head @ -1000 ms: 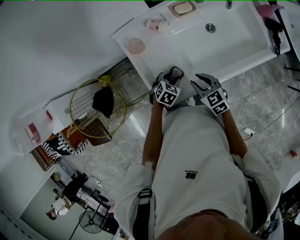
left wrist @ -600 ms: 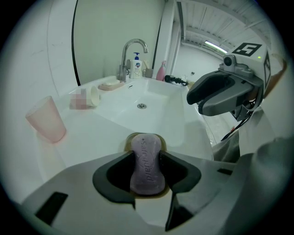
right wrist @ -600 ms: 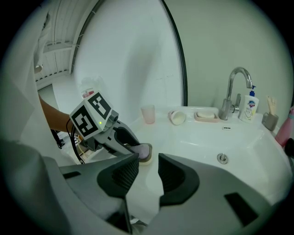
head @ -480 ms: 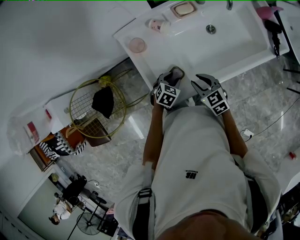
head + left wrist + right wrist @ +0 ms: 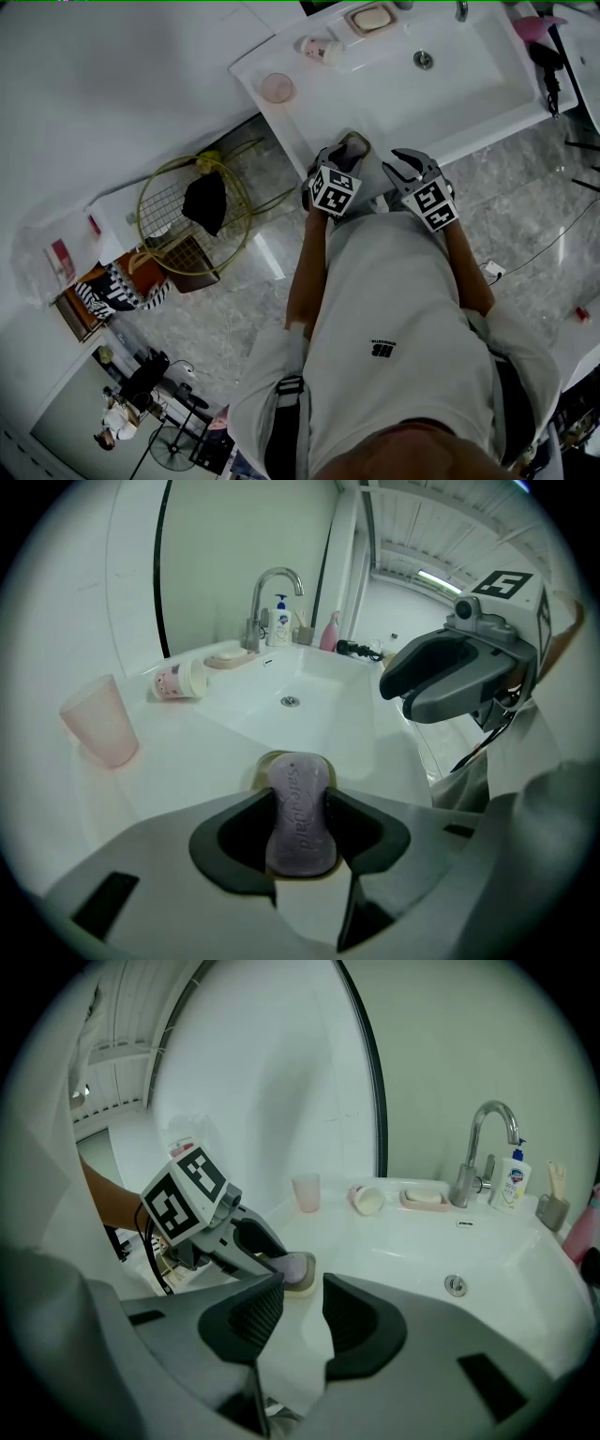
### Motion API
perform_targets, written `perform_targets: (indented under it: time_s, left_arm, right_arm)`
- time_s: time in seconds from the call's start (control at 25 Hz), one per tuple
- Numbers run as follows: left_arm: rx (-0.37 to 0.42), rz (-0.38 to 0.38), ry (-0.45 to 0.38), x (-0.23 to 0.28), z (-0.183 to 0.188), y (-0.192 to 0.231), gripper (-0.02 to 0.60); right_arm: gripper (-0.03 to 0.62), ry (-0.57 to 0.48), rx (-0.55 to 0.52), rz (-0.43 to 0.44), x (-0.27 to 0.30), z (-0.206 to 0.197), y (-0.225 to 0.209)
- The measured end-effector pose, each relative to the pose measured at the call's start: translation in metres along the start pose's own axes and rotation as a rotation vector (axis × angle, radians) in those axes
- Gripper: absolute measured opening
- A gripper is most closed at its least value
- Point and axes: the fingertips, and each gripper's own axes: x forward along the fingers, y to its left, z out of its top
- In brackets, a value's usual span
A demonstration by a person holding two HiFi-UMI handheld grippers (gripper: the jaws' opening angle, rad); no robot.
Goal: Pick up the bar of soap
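We see our left gripper (image 5: 300,794) clamped on the purple bar of soap (image 5: 300,834) above a small dish (image 5: 259,766) on the bench rim, our right gripper (image 5: 302,1309) alongside with jaws apart and empty, and a pink cup (image 5: 98,722) ahead-left.

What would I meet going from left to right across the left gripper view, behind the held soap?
Pink cup, cup on its side, soap dish, faucet, pink bottle, right gripper.
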Motion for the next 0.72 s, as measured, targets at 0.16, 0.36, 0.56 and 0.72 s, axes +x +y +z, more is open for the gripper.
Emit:
perform_targets:
  time_s: [0.16, 0.36, 0.56, 0.72]
  left_arm:
    - [-0.008, 0.005, -0.018, -0.003, 0.001, 0.0, 0.187]
    - [-0.015, 0.017, -0.05, -0.008, 0.006, 0.003, 0.187]
    - [-0.023, 0.025, -0.091, -0.016, 0.013, 0.005, 0.187]
    - [-0.032, 0.036, -0.123, -0.025, 0.021, 0.008, 0.187]
  right_arm:
    - [0.144, 0.001, -0.003, -0.001, 0.0, 0.0, 0.002]
    - [0.144, 0.002, -0.009, -0.002, 0.001, 0.001, 0.003]
    - [0.144, -0.004, -0.018, -0.006, 0.001, 0.006, 0.004]
    - [0.144, -0.007, -0.025, -0.009, 0.001, 0.01, 0.004]
